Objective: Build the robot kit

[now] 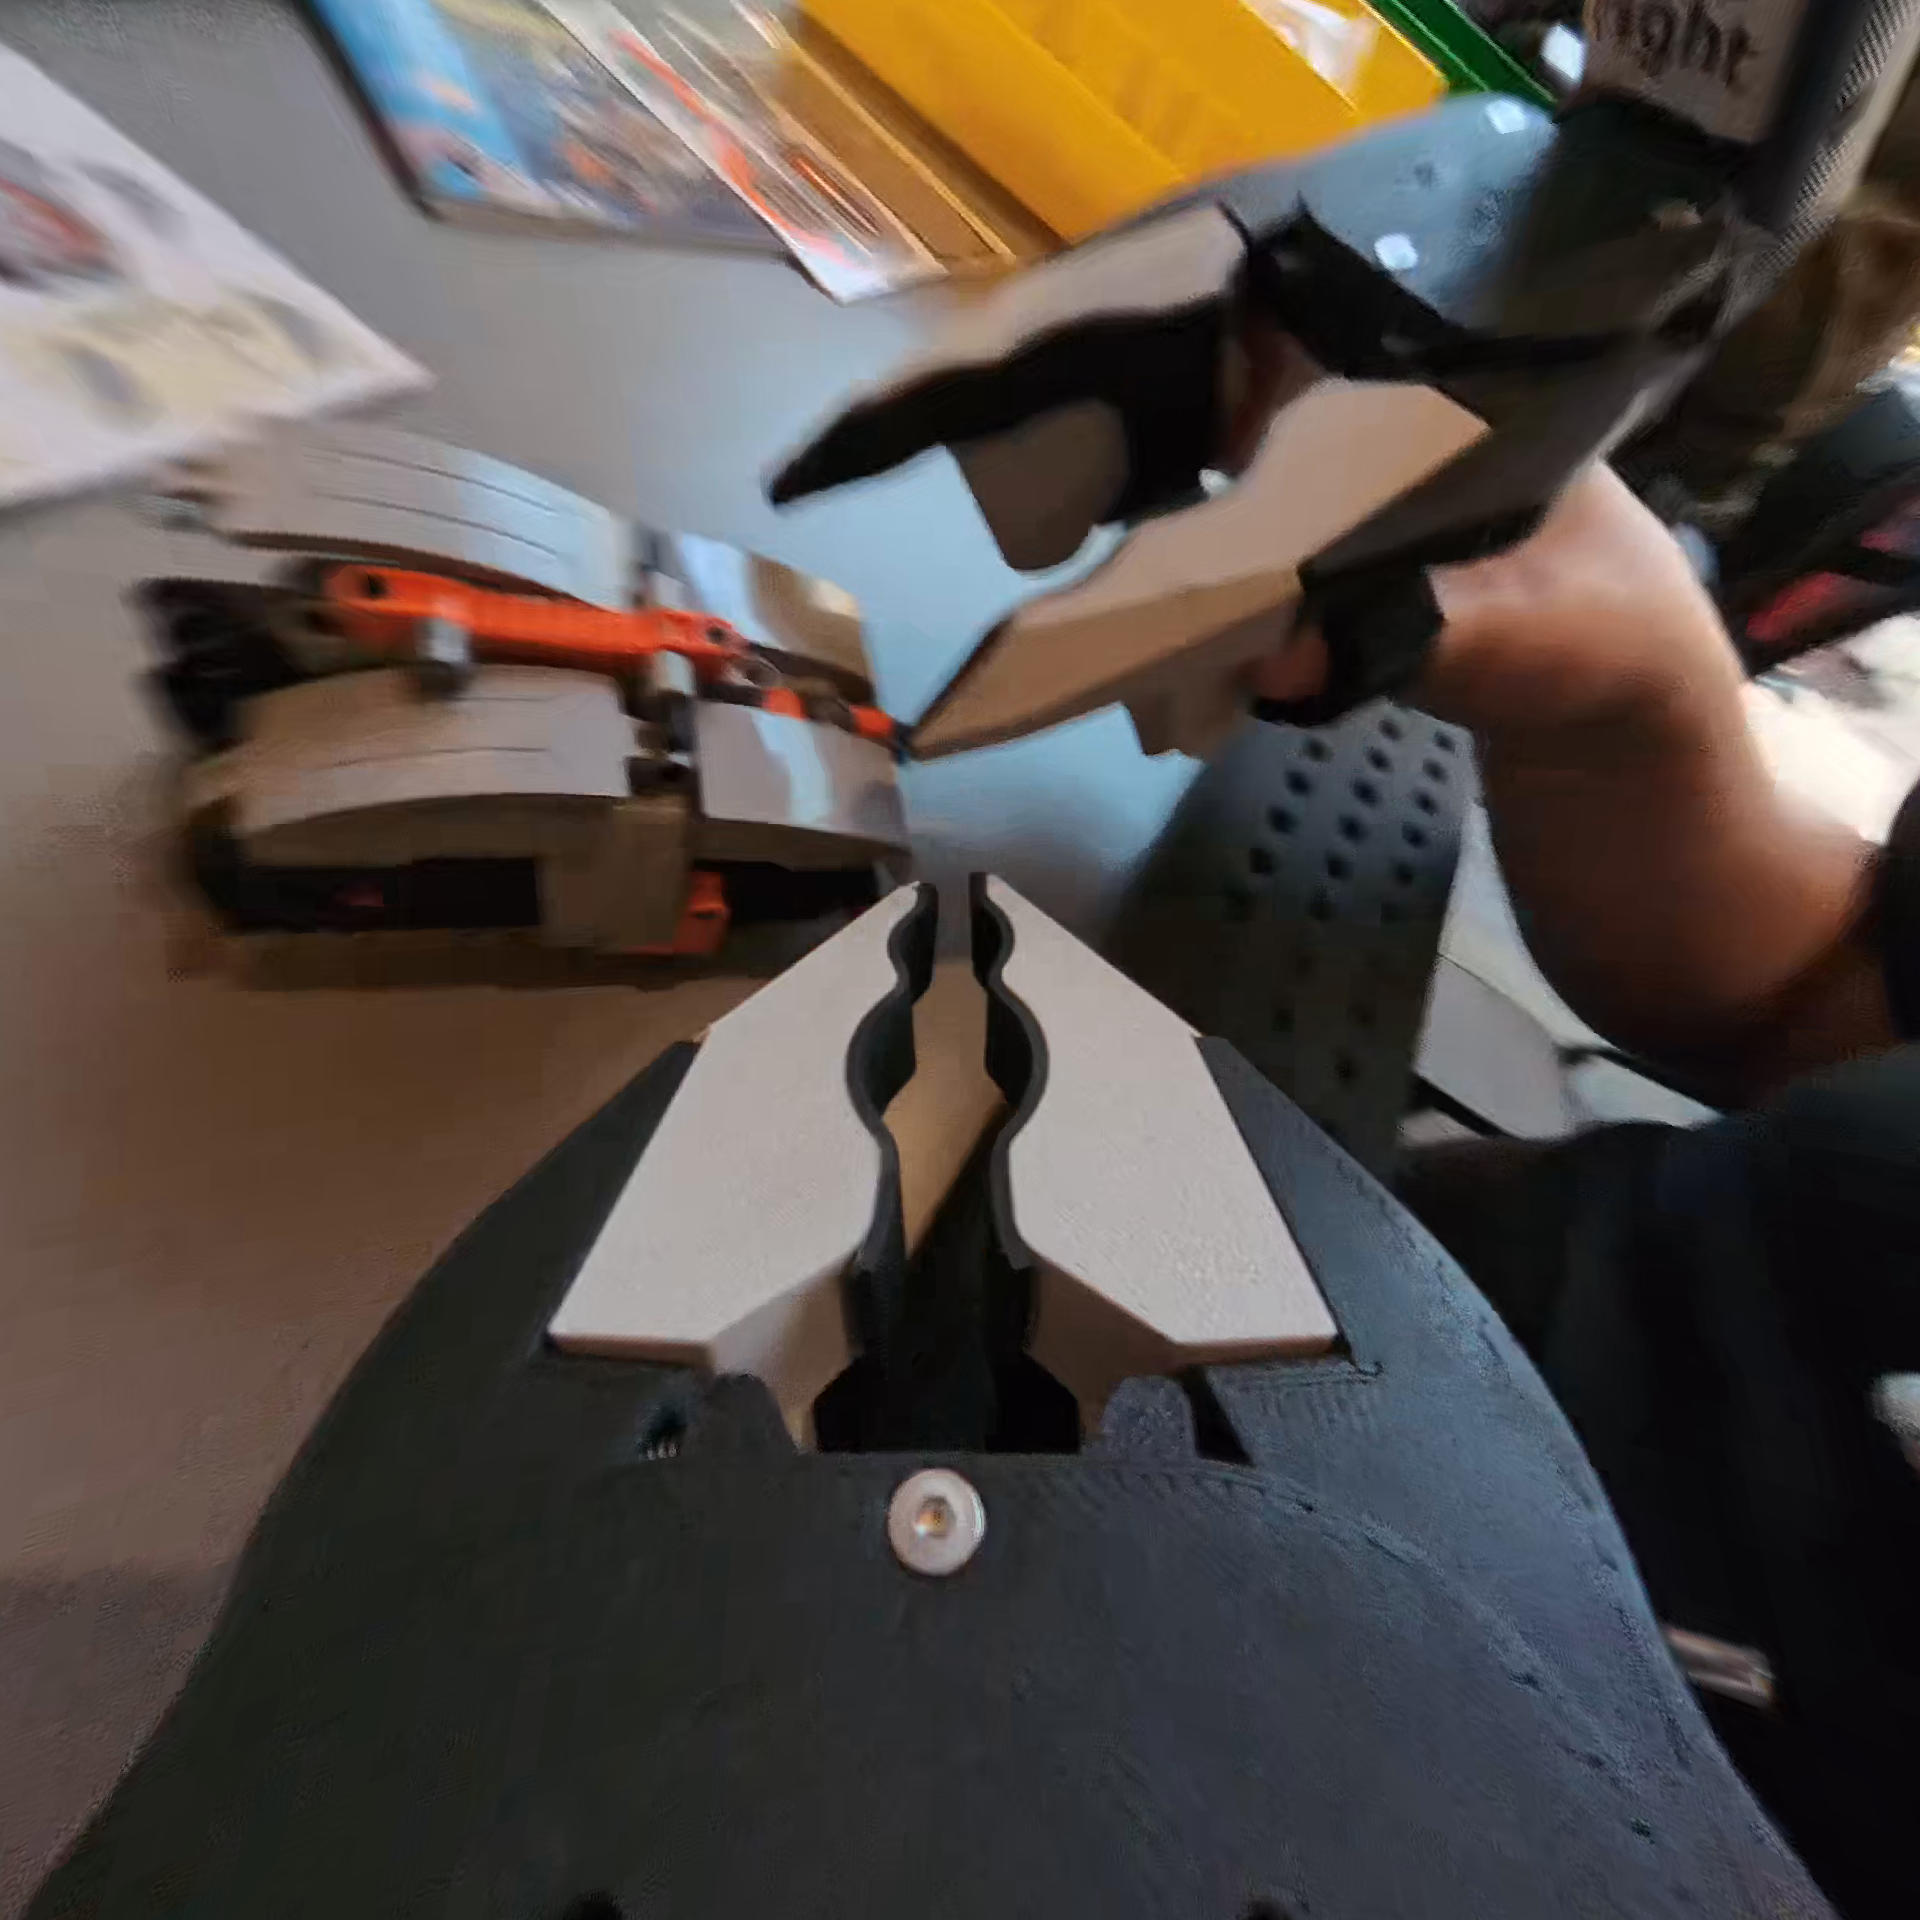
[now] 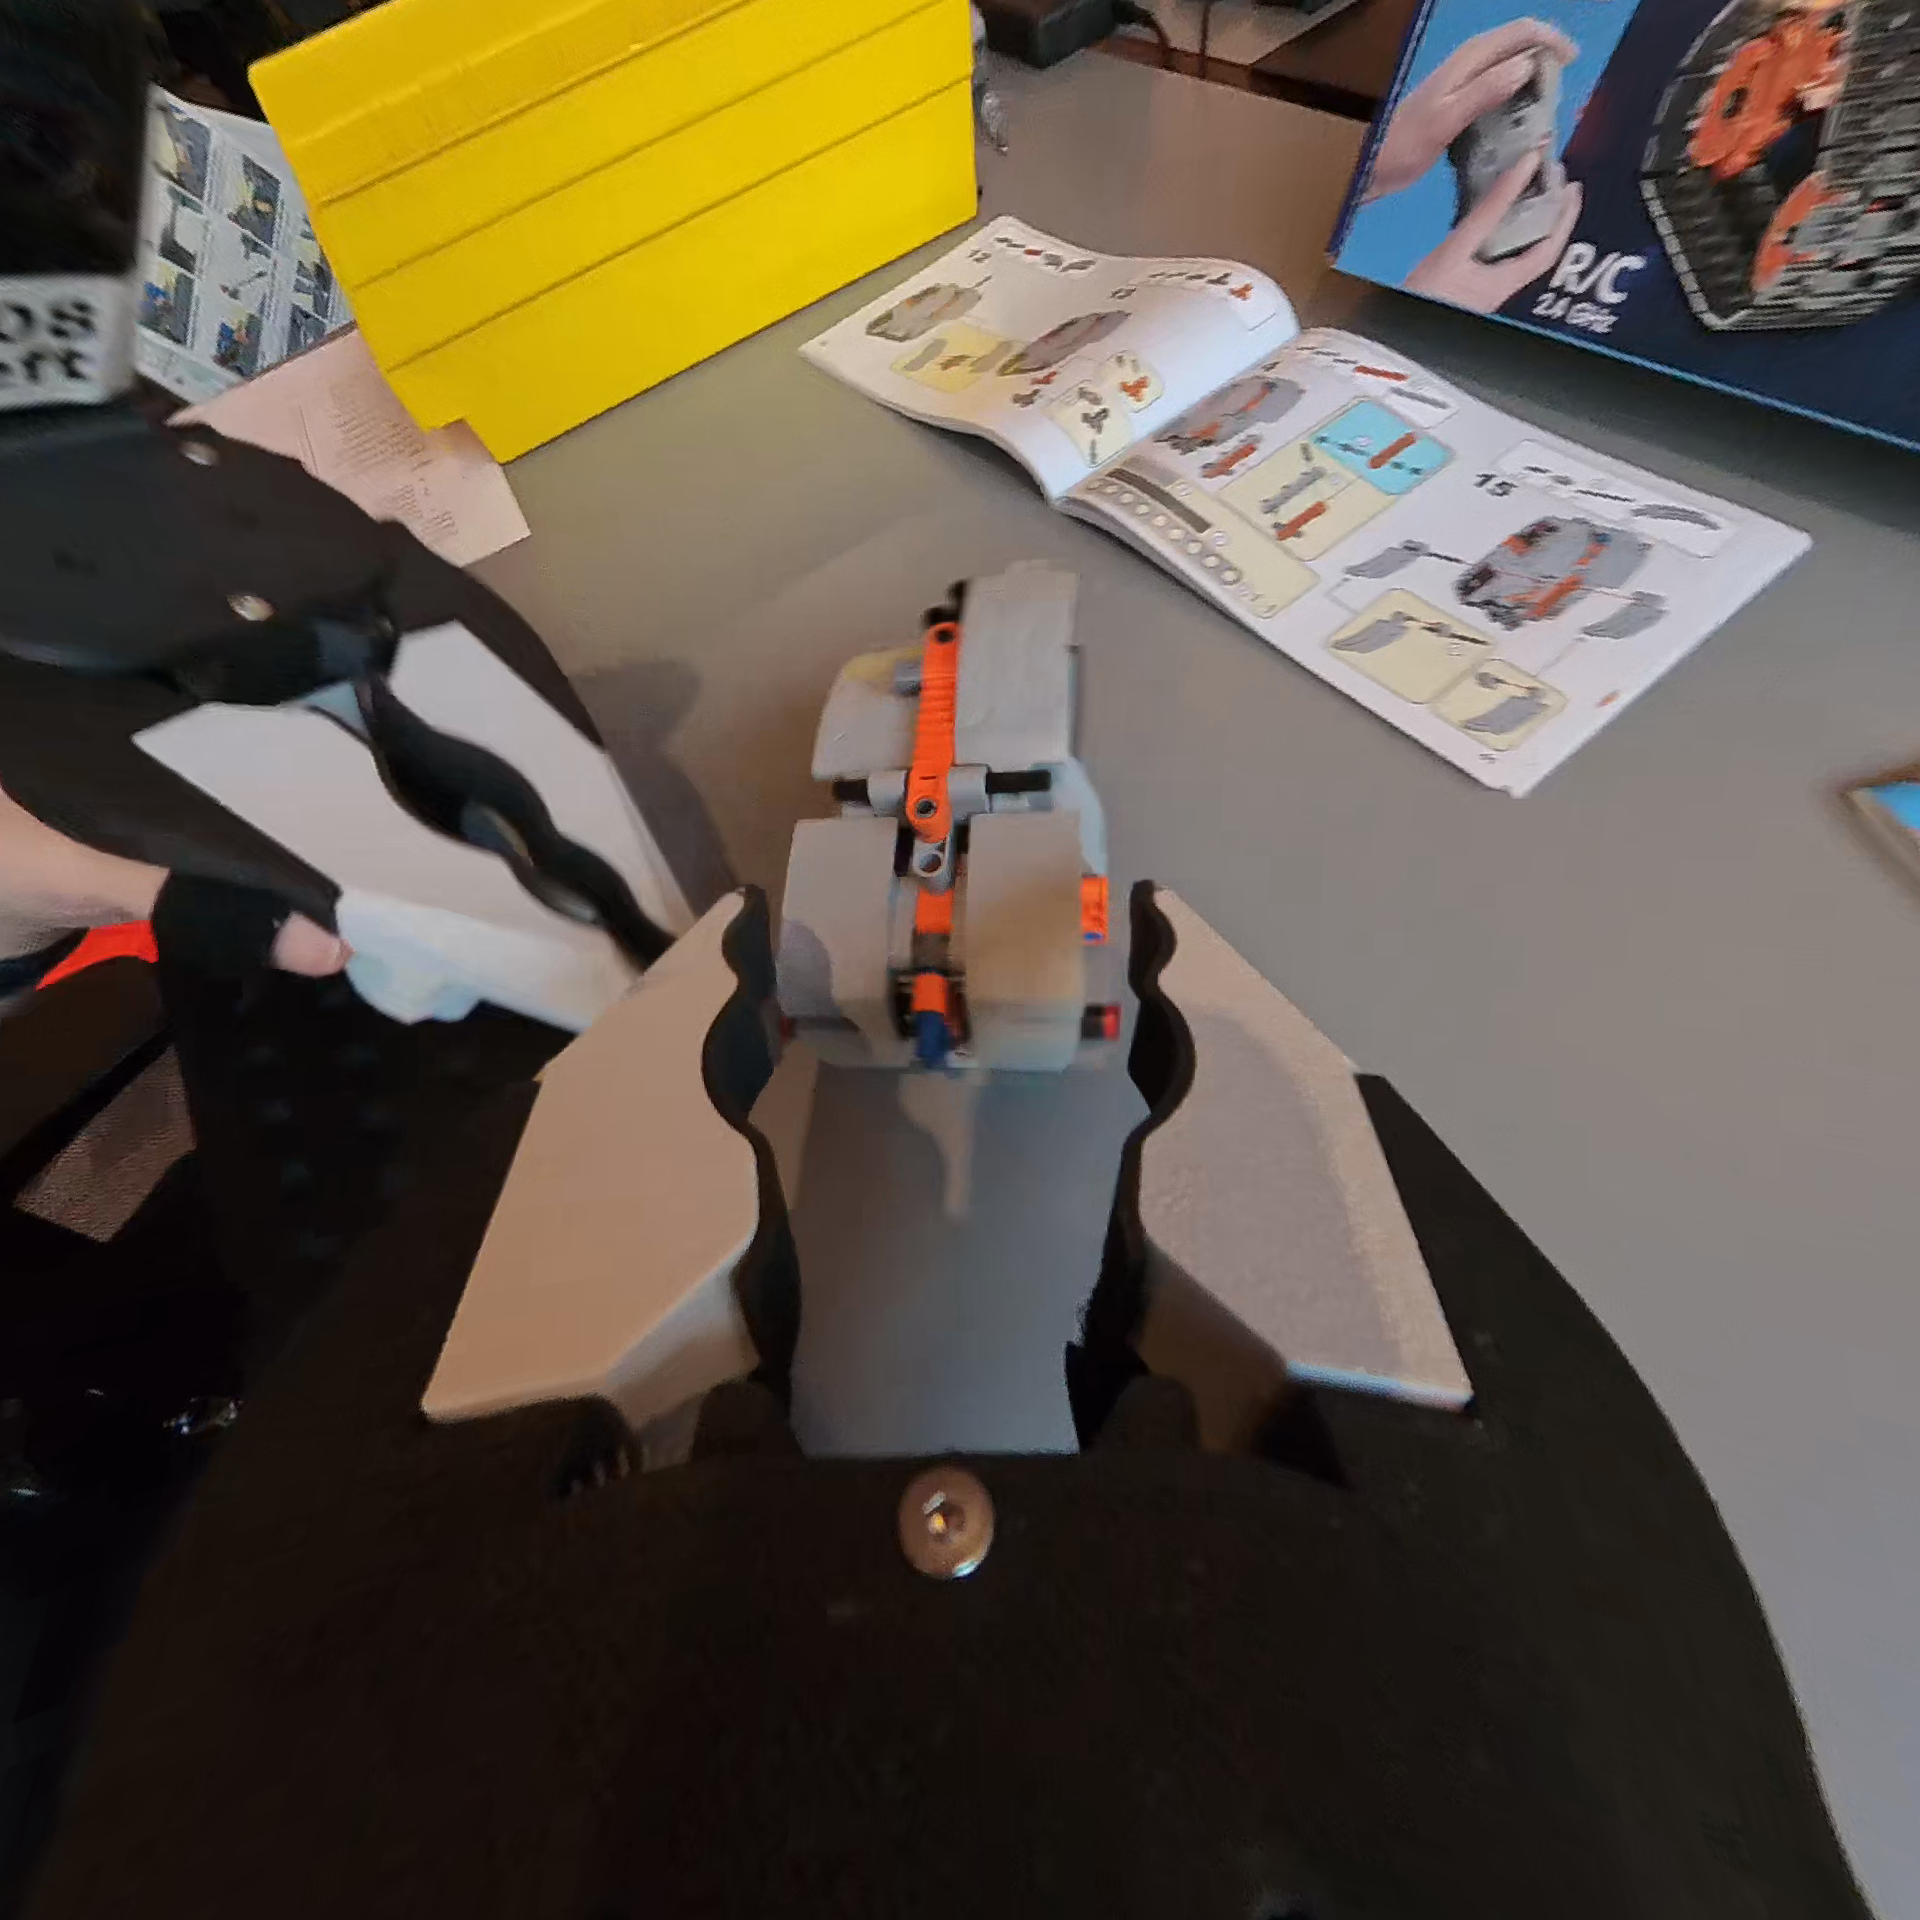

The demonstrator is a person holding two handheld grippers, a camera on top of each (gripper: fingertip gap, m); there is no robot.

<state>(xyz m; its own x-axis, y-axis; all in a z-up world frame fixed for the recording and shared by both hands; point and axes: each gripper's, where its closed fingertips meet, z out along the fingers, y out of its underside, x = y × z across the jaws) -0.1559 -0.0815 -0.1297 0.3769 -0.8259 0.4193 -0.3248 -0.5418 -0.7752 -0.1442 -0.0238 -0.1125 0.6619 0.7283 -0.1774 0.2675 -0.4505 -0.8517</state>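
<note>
right gripper jaws spread, straddling the grey-and-orange brick model on the grey table, pads not clearly touching. left gripper jaws nearly pressed together, empty, model at its 10 o'clock. judgement: keep the model centred before closing. yellow bin at 11 o'clock, contents hidden.

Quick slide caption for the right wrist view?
Open right gripper straddling a grey-and-orange brick model on the grey table, instruction booklet beyond.
</note>
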